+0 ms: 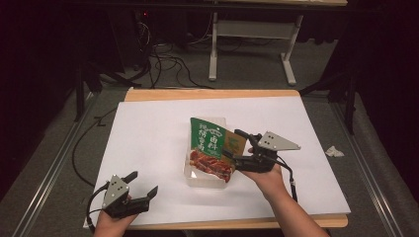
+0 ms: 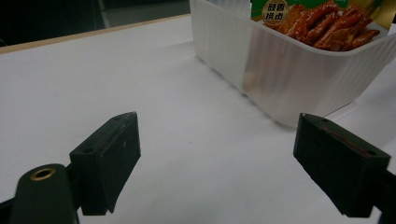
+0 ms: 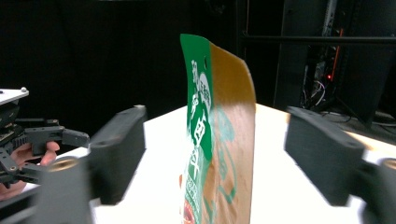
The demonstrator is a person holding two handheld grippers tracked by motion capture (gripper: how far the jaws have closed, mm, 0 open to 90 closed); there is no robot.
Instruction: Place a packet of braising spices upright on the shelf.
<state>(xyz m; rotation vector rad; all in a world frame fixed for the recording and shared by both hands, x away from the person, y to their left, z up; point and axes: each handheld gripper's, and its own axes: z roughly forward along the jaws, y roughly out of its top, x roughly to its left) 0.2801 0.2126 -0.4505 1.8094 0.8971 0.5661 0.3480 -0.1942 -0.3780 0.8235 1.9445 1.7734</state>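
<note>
Green foil pouch (image 1: 212,148) stands leaning in the plastic tub (image 1: 197,177) mid-desk (image 1: 148,143): light, floppy, slick, best pinched at its flat top edge. Right claw (image 1: 236,148) straddles it, spread, not pressing. Left claw (image 1: 143,185) is spread, empty, near the desk's front edge.

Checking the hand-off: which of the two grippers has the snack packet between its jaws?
The right gripper: its open jaws flank the green snack packet in the clear tub. The left gripper is over bare white table.

green snack pouch (image 1: 211,146) with large Chinese characters, too small to read
</note>
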